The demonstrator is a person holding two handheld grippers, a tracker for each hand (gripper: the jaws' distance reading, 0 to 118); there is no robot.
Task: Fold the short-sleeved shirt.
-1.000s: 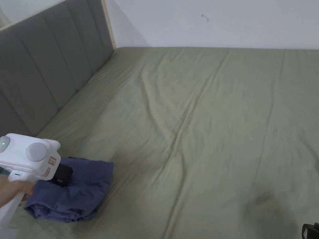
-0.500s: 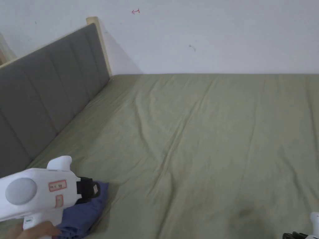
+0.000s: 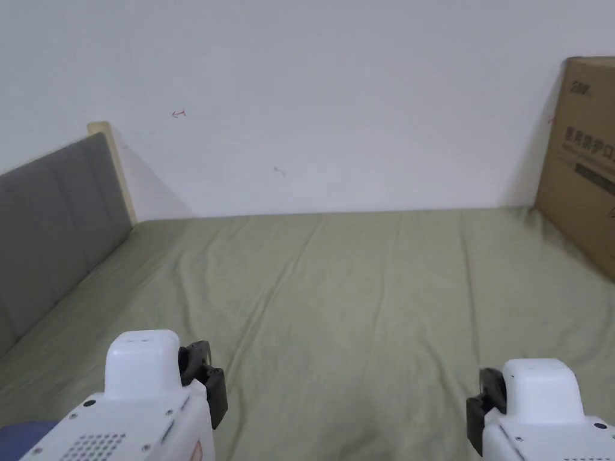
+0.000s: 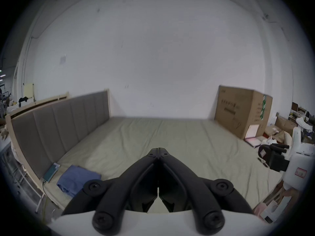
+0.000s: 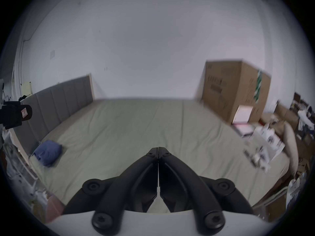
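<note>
One wide bed (image 3: 372, 312) under a creased olive sheet, one padded grey headboard (image 3: 54, 240) with stitched panels, one tall cardboard box (image 3: 585, 162). One blue short-sleeved shirt (image 4: 77, 180) lies in a soft bundle on the sheet near the headboard — apart from both tools. Two grippers, left gripper (image 4: 158, 152) and right gripper (image 5: 158, 150), each clenched tip to tip, grasping nothing.

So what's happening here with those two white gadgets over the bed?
A person holds a gripper in each hand above the green bed sheet. The left gripper and the right gripper are both shut and hold nothing. The blue shirt lies in a folded bundle near the grey headboard, apart from both grippers. A cardboard box stands at the far side.
</note>
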